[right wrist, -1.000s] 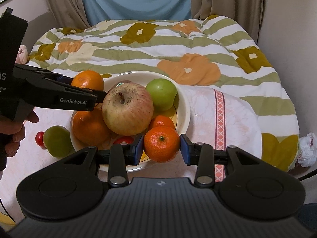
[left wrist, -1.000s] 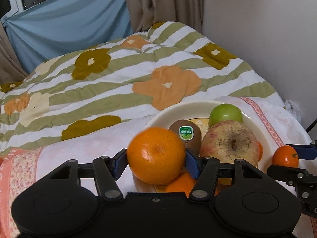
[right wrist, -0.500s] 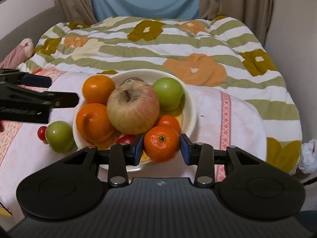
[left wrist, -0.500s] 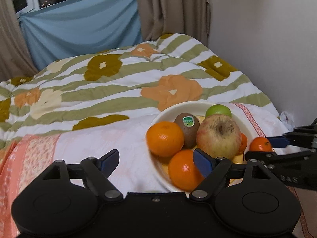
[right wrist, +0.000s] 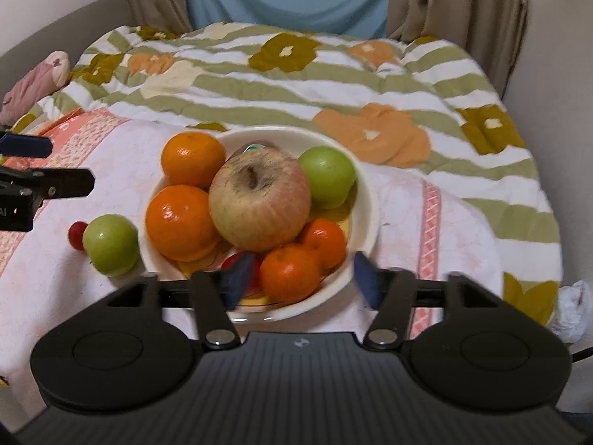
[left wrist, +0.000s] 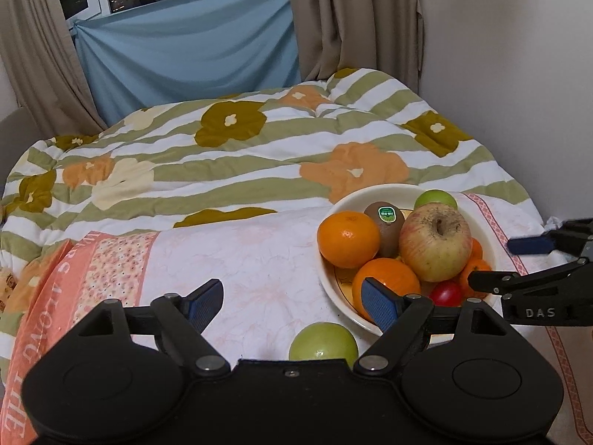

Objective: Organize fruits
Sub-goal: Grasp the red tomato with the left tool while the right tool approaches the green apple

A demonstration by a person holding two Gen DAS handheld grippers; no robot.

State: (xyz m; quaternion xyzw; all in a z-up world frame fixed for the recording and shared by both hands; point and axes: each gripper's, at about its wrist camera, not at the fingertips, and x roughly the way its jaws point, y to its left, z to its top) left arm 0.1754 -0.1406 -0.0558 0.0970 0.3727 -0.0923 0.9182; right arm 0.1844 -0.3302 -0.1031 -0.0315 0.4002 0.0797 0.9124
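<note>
A cream bowl (right wrist: 367, 200) on the pink cloth holds a big apple (right wrist: 259, 200), two oranges (right wrist: 181, 218), a green apple (right wrist: 328, 176), a kiwi (left wrist: 383, 222), two mandarins (right wrist: 291, 272) and a red cherry tomato (left wrist: 446, 293). My right gripper (right wrist: 300, 278) is open just above the near mandarin at the bowl's front rim. My left gripper (left wrist: 291, 302) is open and empty, left of the bowl (left wrist: 333, 289). A green apple (right wrist: 110, 243) and a red cherry tomato (right wrist: 77, 235) lie on the cloth left of the bowl; the apple also shows in the left wrist view (left wrist: 323, 345).
The cloth lies on a bed with a green-striped flowered quilt (left wrist: 259, 155). A wall (left wrist: 519, 74) stands to the right, curtains (left wrist: 185, 48) behind. A white plastic bag (right wrist: 572, 311) sits at the right edge, a pink soft toy (right wrist: 33, 85) at the far left.
My left gripper let go of an orange in the bowl and drew back to the left. My right gripper opened and released the mandarin into the bowl's front.
</note>
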